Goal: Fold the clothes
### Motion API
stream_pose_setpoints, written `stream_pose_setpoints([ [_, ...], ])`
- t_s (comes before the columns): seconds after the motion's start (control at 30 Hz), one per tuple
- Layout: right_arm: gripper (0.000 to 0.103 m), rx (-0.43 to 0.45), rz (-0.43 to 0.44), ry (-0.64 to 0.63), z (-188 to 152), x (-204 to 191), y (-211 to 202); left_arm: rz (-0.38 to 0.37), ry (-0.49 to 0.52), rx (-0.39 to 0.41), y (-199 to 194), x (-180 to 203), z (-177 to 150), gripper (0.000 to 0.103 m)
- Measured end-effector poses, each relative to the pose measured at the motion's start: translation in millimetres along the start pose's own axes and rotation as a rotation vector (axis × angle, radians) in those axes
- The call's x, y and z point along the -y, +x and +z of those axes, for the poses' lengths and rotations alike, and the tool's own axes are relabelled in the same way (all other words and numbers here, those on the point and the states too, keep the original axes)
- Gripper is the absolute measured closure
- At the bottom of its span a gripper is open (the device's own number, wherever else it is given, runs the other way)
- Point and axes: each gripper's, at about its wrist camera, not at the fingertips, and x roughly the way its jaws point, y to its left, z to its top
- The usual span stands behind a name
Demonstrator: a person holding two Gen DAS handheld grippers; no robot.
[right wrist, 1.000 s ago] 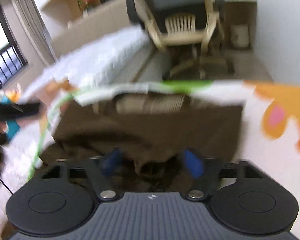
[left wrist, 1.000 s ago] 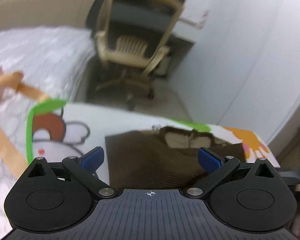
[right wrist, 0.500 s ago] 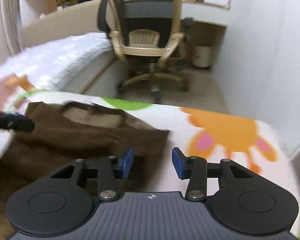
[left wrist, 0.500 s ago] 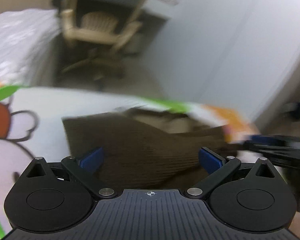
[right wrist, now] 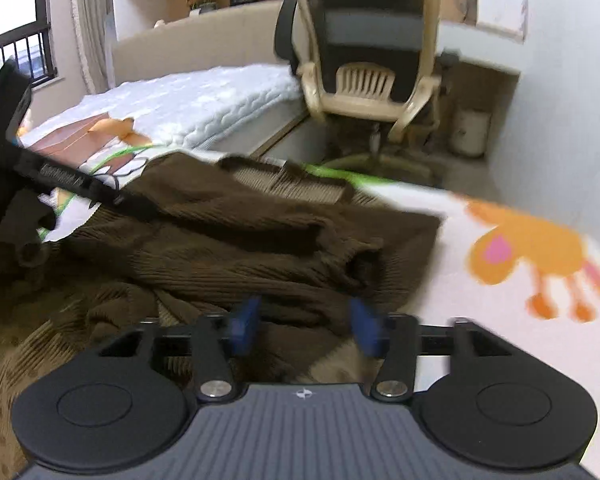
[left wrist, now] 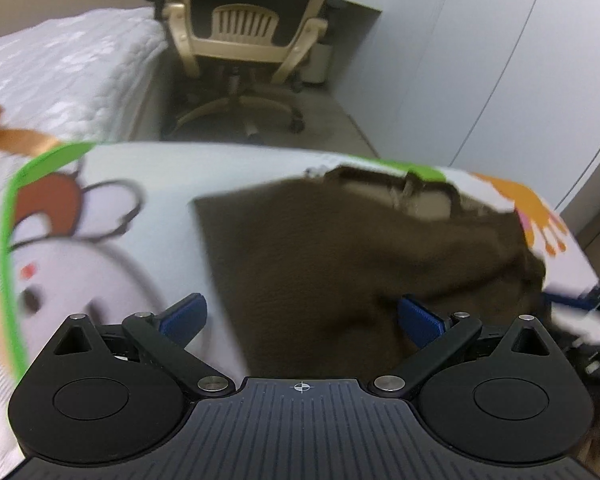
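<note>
Brown knit sweater (right wrist: pixel 236 240): lies rumpled on the cartoon-print sheet (left wrist: pixel 100 240), neckline at its far edge; left gripper (left wrist: pixel 300 316) hangs over the sweater's left side with jaws spread wide and empty, right gripper (right wrist: pixel 304 324) over its bunched near-right part with jaws parted, nothing pinched; best to take a clean hem or sleeve edge rather than the heaped folds, and smooth the creases flat before folding. Beyond the sweater: a spotted tan cloth (right wrist: pixel 16 368) at its near-left, the white quilted bed (right wrist: pixel 204 96), a beige office chair (right wrist: pixel 364 56) and wall; only the left gripper's arm crossing the sweater stands in the way
</note>
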Motion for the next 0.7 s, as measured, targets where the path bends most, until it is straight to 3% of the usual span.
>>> stream_pose_setpoints([
  [0.03,0.030,0.017,-0.012,-0.021,-2,1,-12,0.006,0.011,0.004,-11,-1,-7,0.000],
  [0.13,0.030,0.009,-0.039,-0.071,-13,6,-41,0.008,0.097,0.047,-56,1,-42,0.000],
  [0.27,0.030,-0.052,-0.016,-0.017,-41,15,-57,0.062,0.207,0.050,-93,2,-91,0.000],
  [0.33,0.031,-0.082,-0.001,0.014,-56,19,-64,0.065,0.196,0.028,-98,-2,-108,0.000],
  [0.37,0.035,-0.094,0.009,0.028,-62,21,-66,0.068,0.183,0.026,-96,-3,-112,0.000],
  [0.43,0.069,-0.101,0.029,0.043,-71,21,-67,0.072,0.156,0.020,-93,-7,-121,0.010],
  [0.47,0.071,-0.098,0.027,0.037,-71,19,-67,0.074,0.143,0.017,-92,-9,-125,0.021],
  [0.5,0.080,-0.095,0.022,0.026,-70,18,-68,0.095,0.150,0.031,-93,-7,-127,0.031],
  [0.53,0.086,-0.095,0.011,0.005,-69,18,-70,0.117,0.158,0.045,-93,-6,-128,0.035],
  [0.6,0.087,-0.090,-0.023,-0.030,-65,18,-74,0.085,0.135,0.024,-99,-4,-129,0.045],
  [0.7,0.087,-0.090,-0.063,-0.059,-62,23,-79,0.027,0.124,-0.017,-108,1,-138,0.046],
])
